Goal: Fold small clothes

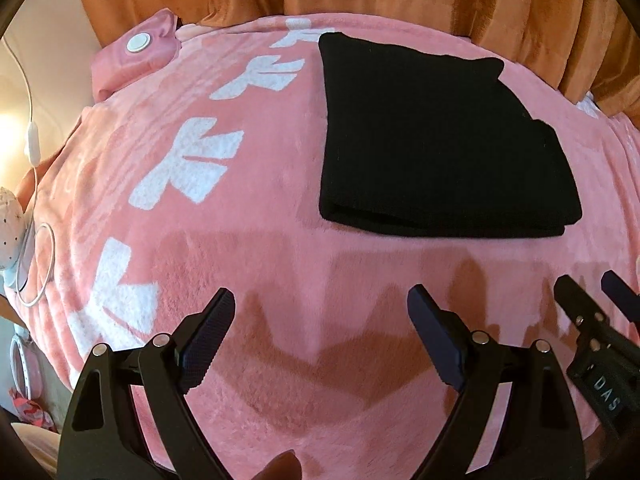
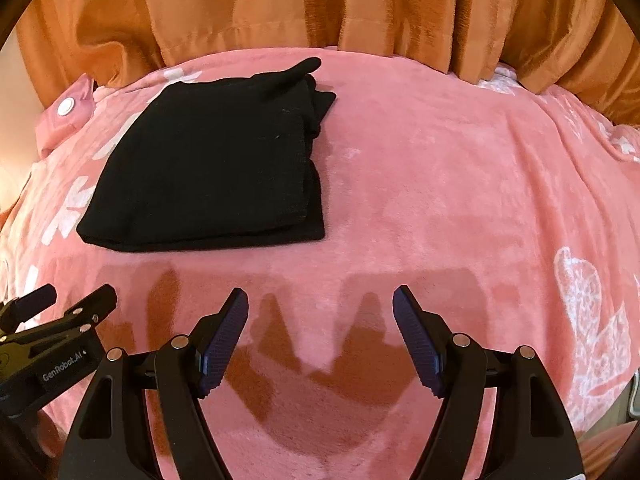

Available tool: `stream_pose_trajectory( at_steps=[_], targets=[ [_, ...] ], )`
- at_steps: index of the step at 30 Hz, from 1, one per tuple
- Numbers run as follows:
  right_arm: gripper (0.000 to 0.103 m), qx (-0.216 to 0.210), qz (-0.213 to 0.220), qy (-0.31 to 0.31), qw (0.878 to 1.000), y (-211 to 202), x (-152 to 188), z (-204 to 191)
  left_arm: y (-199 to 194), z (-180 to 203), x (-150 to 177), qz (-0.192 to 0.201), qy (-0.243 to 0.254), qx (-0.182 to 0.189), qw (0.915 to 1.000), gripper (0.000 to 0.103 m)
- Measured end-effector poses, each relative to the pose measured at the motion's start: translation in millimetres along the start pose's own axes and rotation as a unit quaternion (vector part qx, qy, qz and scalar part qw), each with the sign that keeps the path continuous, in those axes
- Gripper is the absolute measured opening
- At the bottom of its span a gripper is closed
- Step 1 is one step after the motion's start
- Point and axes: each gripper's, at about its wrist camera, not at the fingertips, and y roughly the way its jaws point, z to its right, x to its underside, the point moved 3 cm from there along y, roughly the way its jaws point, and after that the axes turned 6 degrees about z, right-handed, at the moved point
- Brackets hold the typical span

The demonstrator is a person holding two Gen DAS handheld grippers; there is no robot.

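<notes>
A black garment (image 1: 436, 140) lies folded into a thick rectangle on the pink blanket (image 1: 256, 208); in the right wrist view the same black garment (image 2: 212, 160) sits at the upper left, with a narrow end sticking out at its far corner. My left gripper (image 1: 322, 300) hovers open over bare blanket, short of the garment's near edge, nothing between its fingers. My right gripper (image 2: 320, 300) is open too, over bare blanket to the right of the garment's near corner. Each gripper shows at the edge of the other's view.
The pink blanket (image 2: 440, 184) bears white prints. Orange curtains (image 2: 280, 4) hang along its far side. A pink pouch with a white button (image 1: 138, 44) lies at the far left corner. A white cable with a switch (image 1: 32, 140) runs down the left edge.
</notes>
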Motion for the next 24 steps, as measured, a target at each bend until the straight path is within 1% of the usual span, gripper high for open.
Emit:
stream_pose_trajectory(
  at_steps=[7, 12, 13, 18, 19, 20, 22, 24],
  targets=[
    [0.072, 0.003, 0.013, -0.018, 1.0, -5.6, -0.7, -3.1, -7.5, 8.4, -6.7, 0.015, 0.0, 0.004, 0.9999, 0.086],
    [0.072, 0.003, 0.023, -0.015, 1.0, -10.7, -4.3, -0.6, -14.2, 21.0, -11.2, 0.026, 0.009, 0.017, 0.9995, 0.085],
    [0.072, 0.006, 0.025, -0.014, 1.0, -11.4, -4.8, 0.1, -14.6, 22.2, -12.5, 0.028, 0.009, 0.015, 0.9995, 0.086],
    [0.072, 0.008, 0.034, -0.008, 0.999, -14.8, -8.6, 4.4, -16.1, 24.6, -16.2, 0.031, 0.0, 0.021, 0.9993, 0.086],
    [0.072, 0.01, 0.035, -0.008, 0.999, -15.8, -8.2, 3.8, -16.4, 24.5, -16.4, 0.033, 0.0, 0.019, 0.9993, 0.088],
    [0.072, 0.011, 0.035, -0.008, 0.999, -16.0, -8.6, 4.3, -17.1, 24.2, -16.3, 0.037, -0.002, 0.011, 0.9993, 0.093],
    [0.072, 0.01, 0.036, -0.005, 0.999, -16.8, -8.0, 4.6, -21.1, 23.1, -16.1, 0.057, -0.001, -0.01, 0.9983, 0.098],
    [0.072, 0.007, 0.036, -0.004, 0.999, -16.6, -7.6, 5.0, -23.8, 23.9, -16.0, 0.069, 0.007, -0.015, 0.9975, 0.097]
  ],
)
